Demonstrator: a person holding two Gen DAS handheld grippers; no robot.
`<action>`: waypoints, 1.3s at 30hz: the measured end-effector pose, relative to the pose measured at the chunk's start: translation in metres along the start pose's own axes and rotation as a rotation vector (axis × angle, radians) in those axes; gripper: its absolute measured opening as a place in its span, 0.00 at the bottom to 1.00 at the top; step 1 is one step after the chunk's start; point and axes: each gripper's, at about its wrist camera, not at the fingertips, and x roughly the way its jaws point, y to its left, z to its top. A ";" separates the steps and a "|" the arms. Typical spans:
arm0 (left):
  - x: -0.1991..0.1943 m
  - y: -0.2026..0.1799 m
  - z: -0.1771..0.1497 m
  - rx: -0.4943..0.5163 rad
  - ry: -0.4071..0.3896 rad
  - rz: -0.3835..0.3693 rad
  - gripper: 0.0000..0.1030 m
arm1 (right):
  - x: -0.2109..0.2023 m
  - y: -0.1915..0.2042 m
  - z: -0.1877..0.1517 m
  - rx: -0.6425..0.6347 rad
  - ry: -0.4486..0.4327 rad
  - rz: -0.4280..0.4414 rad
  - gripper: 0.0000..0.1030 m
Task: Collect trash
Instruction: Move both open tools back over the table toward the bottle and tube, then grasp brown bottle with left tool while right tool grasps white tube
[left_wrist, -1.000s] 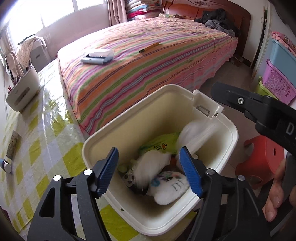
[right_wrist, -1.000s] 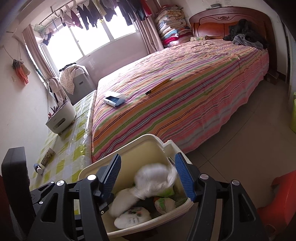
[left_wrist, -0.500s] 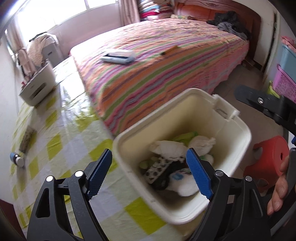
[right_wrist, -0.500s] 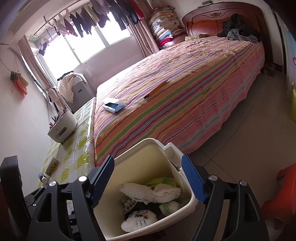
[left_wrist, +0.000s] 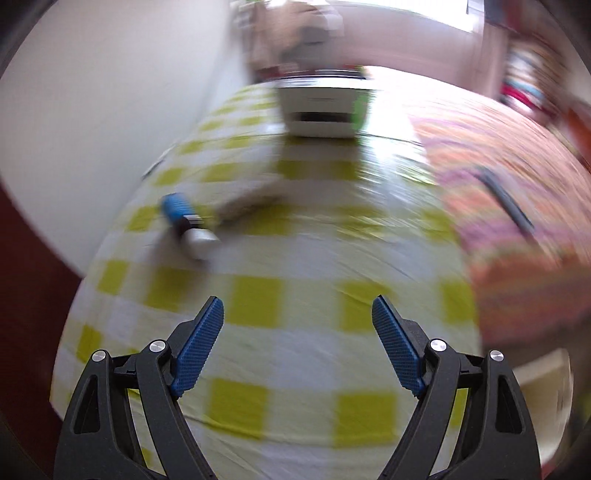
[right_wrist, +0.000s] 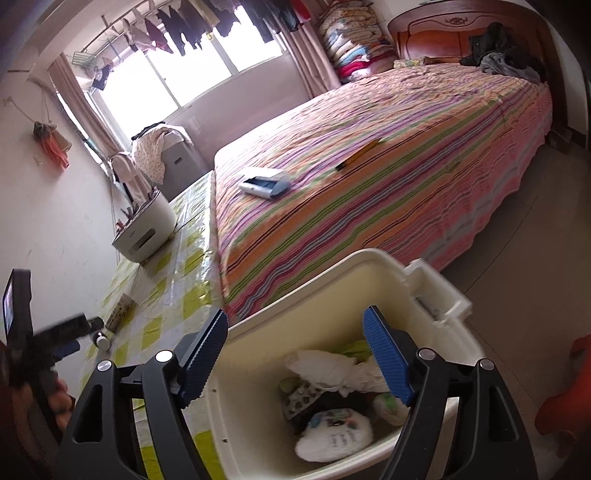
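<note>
Left gripper fingers spread, nothing between them, held over the checked surface — a small blue-capped bottle lies ahead, blurred. Right gripper fingers spread, empty, above the bin — crumpled trash is seen inside.
</note>
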 end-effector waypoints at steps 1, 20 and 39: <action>0.006 0.011 0.009 -0.038 0.013 0.021 0.79 | 0.003 0.009 -0.002 -0.018 0.006 0.008 0.71; 0.157 0.120 0.118 -0.531 0.336 0.229 0.78 | 0.051 0.091 -0.026 -0.165 0.114 0.094 0.71; 0.164 0.145 0.087 -0.568 0.395 0.057 0.41 | 0.067 0.114 -0.032 -0.216 0.151 0.133 0.71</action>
